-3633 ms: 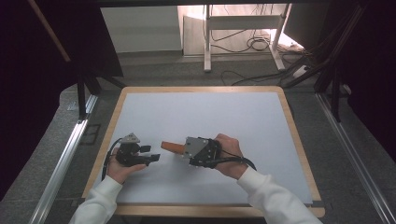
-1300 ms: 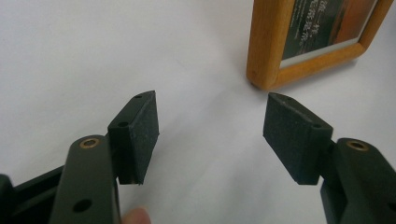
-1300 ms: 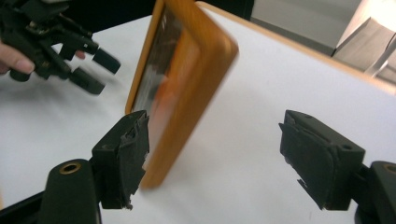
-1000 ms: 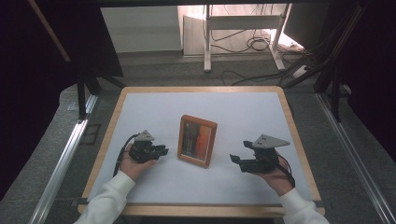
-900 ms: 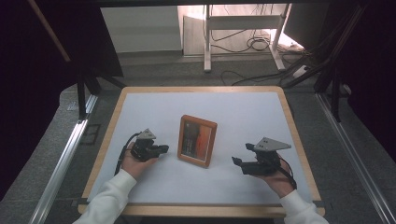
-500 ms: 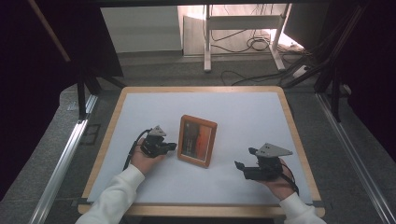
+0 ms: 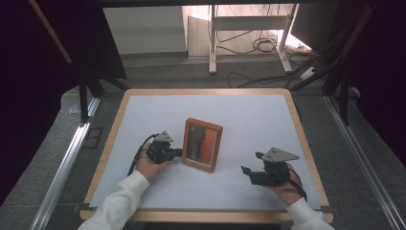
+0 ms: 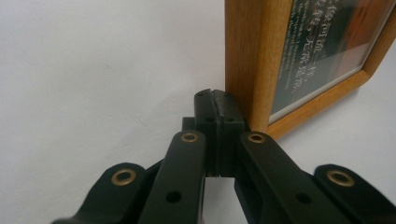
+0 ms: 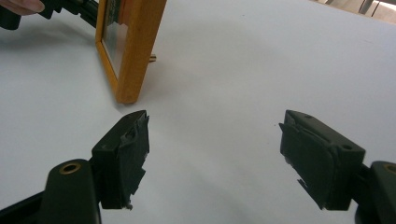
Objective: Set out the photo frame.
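At the left gripper (image 8: pixel 215 100) I saw the jaws pressed together with nothing between them, their tips just beside the left edge of the frame (image 8: pixel 250 60), close enough that I could not tell whether they touched the wood. In the high view that gripper (image 7: pixel 178 153) lay level on the table (image 7: pixel 143 108), pointing at the frame (image 7: pixel 202 144) from its left side, with my left hand (image 7: pixel 149 164) wrapped behind it and a white sleeve (image 7: pixel 117 203) running off the bottom edge.

The right gripper (image 9: pixel 212 151) had its jaws spread wide, holding nothing, with bare white tabletop (image 9: pixel 280 56) between them. It (image 7: pixel 248 169) sat near the table's front right part, well apart from the frame, its grey plate (image 7: pixel 280 154) on top and my right hand (image 7: pixel 287 184) gripping it from behind.

The frame stood near the middle of the table, propped at a backward tilt, its picture side facing me. From the right gripper view I saw it edge-on (image 9: pixel 135 46), with a small peg (image 9: pixel 152 58) sticking out behind it.

The table had a wooden rim (image 7: pixel 301 139), and cables (image 7: pixel 261 45) lay on the floor beyond.
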`<action>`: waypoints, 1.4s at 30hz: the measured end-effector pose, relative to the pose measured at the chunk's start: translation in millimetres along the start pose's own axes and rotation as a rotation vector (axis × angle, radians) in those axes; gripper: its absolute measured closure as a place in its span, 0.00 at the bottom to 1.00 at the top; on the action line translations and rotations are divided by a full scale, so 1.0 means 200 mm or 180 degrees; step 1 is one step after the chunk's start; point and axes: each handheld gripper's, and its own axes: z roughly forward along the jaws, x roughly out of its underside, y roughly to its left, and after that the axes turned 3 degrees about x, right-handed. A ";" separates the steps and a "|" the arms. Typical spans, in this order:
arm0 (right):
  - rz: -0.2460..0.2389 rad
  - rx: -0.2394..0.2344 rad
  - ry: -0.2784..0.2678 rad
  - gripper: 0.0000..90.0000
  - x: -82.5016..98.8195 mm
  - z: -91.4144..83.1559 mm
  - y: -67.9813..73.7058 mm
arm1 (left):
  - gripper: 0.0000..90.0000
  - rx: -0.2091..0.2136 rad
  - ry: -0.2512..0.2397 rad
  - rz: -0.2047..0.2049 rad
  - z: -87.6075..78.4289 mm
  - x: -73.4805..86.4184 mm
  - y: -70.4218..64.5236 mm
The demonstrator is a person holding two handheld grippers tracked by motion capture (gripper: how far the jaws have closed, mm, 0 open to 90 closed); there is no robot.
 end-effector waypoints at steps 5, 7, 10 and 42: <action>-0.0008 0.0004 -0.0004 0.26 0.00 0.00 0.00 | 1.00 0.0001 0.0022 0.0017 -0.01 0.00 -0.01; -0.0010 0.0001 0.0003 0.26 0.00 0.00 0.00 | 1.00 0.0009 0.0028 0.0022 -0.01 0.01 -0.01; -0.0018 -0.0005 0.0013 0.26 0.00 0.00 0.00 | 1.00 0.0019 0.0028 0.0026 -0.01 0.01 -0.02; -0.0046 -0.0082 0.0038 0.26 0.02 0.03 -0.03 | 1.00 -0.0048 0.0000 0.0017 -0.10 0.07 -0.07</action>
